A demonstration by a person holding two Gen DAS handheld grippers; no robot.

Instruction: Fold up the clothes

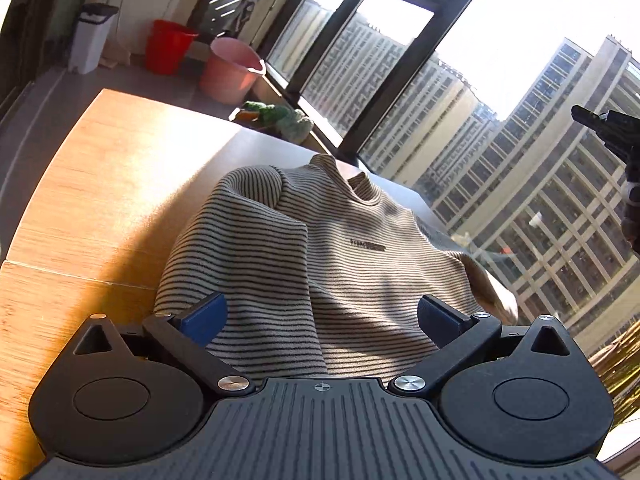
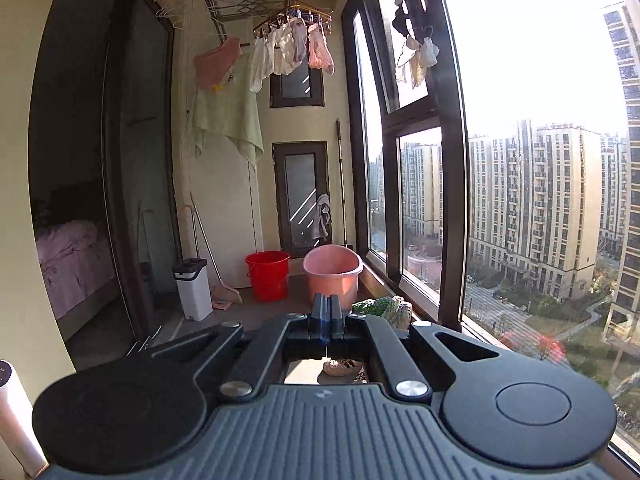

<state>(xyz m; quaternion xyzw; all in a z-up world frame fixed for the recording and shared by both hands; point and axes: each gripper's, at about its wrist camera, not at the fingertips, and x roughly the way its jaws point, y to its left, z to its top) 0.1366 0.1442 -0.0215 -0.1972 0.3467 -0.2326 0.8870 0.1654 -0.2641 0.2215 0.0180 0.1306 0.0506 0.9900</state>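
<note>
A beige shirt with thin dark stripes (image 1: 320,248) lies on the wooden table (image 1: 100,184), its collar toward the window and its left side folded over the body. My left gripper (image 1: 320,316) hovers over the shirt's near part with its blue pads wide apart and nothing pressed between them. Raised and pointing down the balcony, my right gripper (image 2: 329,312) has its fingers shut together on nothing; the shirt is out of its view. A dark part of the right gripper (image 1: 612,132) shows at the right edge of the left wrist view.
Tall windows (image 1: 400,80) run along the table's far side. A red bucket (image 2: 267,274), a pink tub (image 2: 332,274) and a white bin (image 2: 194,290) stand on the floor beyond. A green cloth bundle (image 1: 280,118) lies by the sill. Laundry hangs overhead (image 2: 288,48).
</note>
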